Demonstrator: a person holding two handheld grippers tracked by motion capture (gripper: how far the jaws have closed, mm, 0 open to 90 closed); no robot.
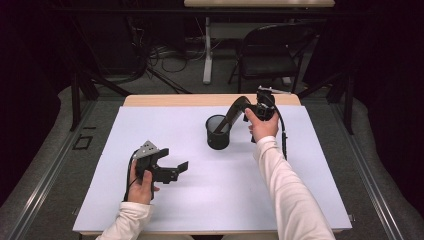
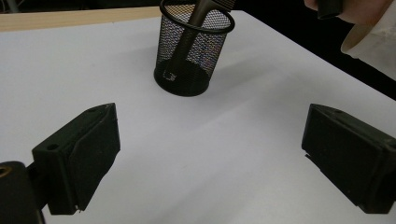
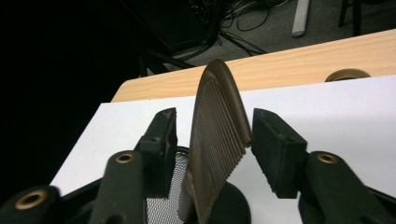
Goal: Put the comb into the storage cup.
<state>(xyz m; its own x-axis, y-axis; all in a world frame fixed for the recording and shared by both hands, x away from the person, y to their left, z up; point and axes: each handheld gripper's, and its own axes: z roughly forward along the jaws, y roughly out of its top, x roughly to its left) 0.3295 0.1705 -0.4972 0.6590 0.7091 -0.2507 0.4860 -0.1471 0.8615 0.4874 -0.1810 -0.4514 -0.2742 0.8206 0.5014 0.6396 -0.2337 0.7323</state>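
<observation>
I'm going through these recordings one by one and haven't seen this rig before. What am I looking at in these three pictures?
A person at a table holds a hand-held two-jaw tool in each hand. The high view looks down from above; the other two pictures come from cameras riding on each tool. On the white sheet stands a black mesh cup with a dark comb leaning in it. The right tool stands open around the comb's top, with gaps either side, not clamping it. The left tool is open and empty, resting apart from the cup.

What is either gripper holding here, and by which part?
Nothing. The right tongs stand open around the comb, its handle down in the mesh cup; the left tongs are empty.
</observation>
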